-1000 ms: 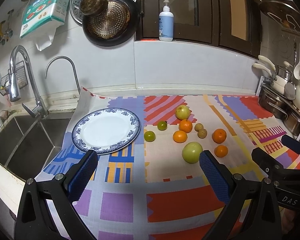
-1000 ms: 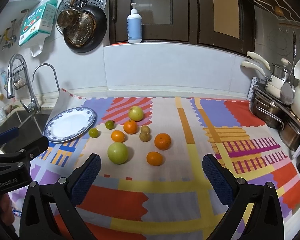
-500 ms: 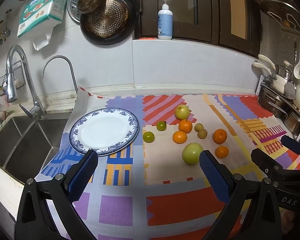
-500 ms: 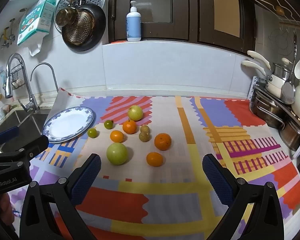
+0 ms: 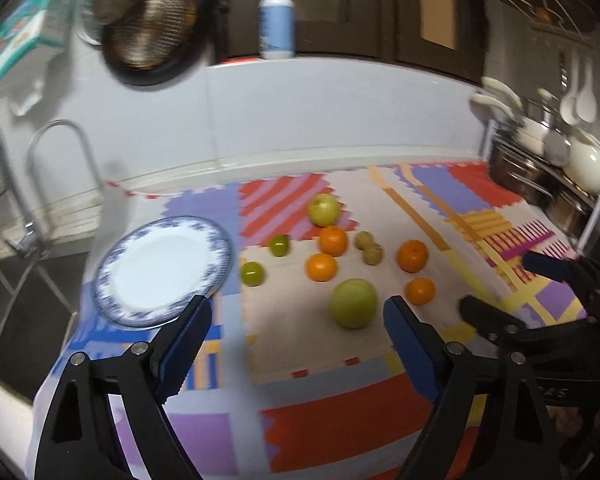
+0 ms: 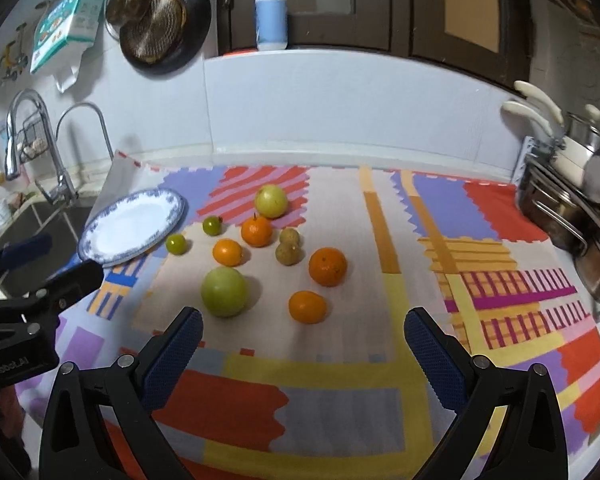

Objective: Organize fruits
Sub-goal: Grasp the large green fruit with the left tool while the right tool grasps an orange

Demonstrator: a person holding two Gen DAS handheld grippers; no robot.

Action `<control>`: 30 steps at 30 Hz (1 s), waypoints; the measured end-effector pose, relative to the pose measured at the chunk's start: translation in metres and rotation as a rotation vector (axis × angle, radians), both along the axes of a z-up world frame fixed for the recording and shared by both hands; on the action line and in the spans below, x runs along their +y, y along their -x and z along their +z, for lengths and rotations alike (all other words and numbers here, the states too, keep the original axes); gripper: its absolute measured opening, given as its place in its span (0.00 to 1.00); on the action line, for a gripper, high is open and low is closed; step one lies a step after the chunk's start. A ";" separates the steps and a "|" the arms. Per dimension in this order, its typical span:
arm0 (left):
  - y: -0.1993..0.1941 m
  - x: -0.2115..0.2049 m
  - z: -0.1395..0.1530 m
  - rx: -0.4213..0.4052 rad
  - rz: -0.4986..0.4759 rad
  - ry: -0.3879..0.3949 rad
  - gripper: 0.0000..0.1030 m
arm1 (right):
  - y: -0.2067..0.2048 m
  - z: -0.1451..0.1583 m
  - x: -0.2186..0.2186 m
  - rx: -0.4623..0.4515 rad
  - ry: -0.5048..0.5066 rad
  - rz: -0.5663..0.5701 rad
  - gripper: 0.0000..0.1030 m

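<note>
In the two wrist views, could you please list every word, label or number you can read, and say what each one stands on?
"GenRobot.AI": white print on the black body of the left hand-held gripper, seen in the right wrist view.
Box on the wall: printed characters, too small to read.
Pump bottle: no readable label.
Right hand-held gripper body: white letters, blurred and cut off, unreadable.

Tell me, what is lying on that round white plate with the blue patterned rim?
Nothing: the round white plate with the blue patterned rim shows bare white. Its near edge is covered by the left claw's finger in the left view, but is visible and bare in the right view.
</note>
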State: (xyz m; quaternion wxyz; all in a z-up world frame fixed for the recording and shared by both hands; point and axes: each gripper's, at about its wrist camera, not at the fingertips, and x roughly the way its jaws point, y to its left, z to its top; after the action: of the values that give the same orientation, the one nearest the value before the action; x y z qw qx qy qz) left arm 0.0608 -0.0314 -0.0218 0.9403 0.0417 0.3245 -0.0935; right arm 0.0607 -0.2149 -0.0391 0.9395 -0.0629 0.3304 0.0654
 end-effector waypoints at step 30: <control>-0.102 -0.054 -0.084 0.333 -0.236 -0.023 0.52 | -0.099 -0.071 -0.011 0.300 0.013 0.242 0.49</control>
State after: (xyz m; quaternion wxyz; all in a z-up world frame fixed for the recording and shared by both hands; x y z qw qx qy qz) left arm 0.1629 -0.0850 -0.1063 0.8556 0.0741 0.4696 -0.2048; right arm 0.1601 -0.2256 -0.1100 0.8644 -0.0980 0.4573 0.1845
